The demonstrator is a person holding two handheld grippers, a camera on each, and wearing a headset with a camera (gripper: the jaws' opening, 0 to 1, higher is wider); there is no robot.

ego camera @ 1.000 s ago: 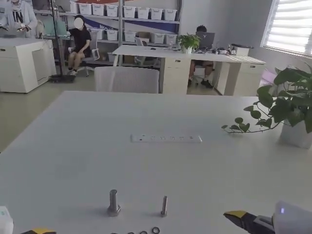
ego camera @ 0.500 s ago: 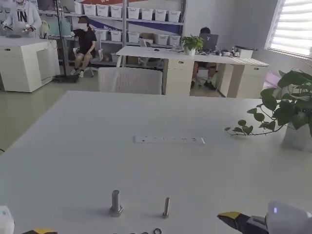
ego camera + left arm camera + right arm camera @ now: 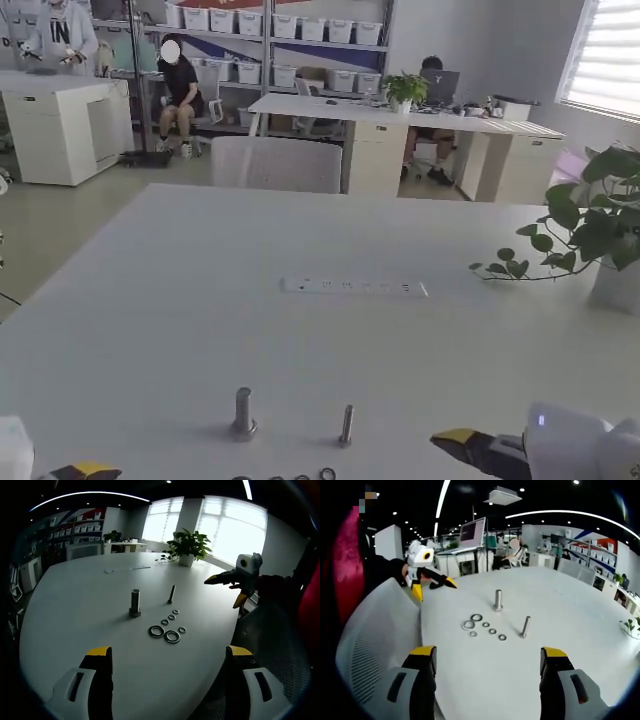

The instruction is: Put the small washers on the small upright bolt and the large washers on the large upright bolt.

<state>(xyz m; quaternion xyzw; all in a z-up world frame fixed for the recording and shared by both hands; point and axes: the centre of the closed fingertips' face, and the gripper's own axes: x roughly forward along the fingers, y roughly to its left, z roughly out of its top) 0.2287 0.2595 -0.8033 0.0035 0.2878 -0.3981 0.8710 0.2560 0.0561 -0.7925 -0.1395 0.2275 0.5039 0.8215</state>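
Loosely clustered, the washers [image 3: 172, 636] lie flat on the table [image 3: 75, 595], just on the person's side of the large bolt [image 3: 135, 602] and small bolt [image 3: 172, 594], both upright and bare. Left gripper [image 3: 168, 651] and right gripper [image 3: 488, 652] hover by the near edge, jaws spread wide, holding nothing.

Open table [image 3: 180, 330] round large bolt [image 3: 244, 412], small bolt [image 3: 346, 425] beside, washers [image 3: 165, 622] clustered near, plant [image 3: 600, 215] well aside

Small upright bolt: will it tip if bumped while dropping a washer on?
Probably tippy: the small bolt is tall and thin, standing on a narrow base on the smooth table. Likely rigid metal, so no flex. If knocked over, it would probably roll.
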